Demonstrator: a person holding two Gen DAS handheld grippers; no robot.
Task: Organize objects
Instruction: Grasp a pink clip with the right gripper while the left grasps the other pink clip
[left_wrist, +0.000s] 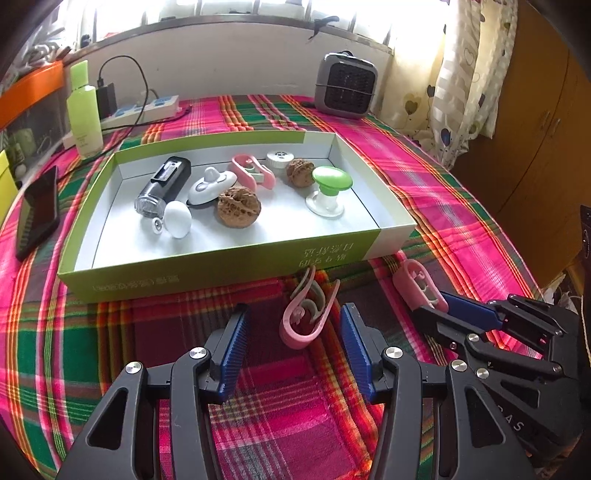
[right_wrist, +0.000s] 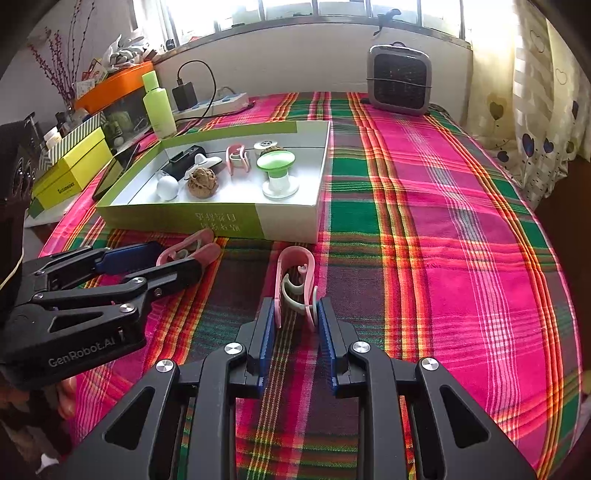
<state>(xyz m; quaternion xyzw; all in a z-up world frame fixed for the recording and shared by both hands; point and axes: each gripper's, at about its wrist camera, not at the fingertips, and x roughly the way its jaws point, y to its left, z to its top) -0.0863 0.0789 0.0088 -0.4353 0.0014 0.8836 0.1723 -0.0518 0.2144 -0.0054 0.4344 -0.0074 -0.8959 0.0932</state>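
Note:
A shallow green-and-white box on the plaid cloth holds two walnuts, a green suction knob, a pink clip, a black device, a white egg shape and other small items. My left gripper is open, its fingers on either side of a pink clip lying on the cloth; it also shows in the right wrist view. My right gripper is shut on the tail ends of a second pink clip, also seen in the left wrist view.
A grey fan heater stands at the back. A green bottle, power strip and phone lie left of the box. Yellow boxes sit off the left edge. A curtain hangs on the right.

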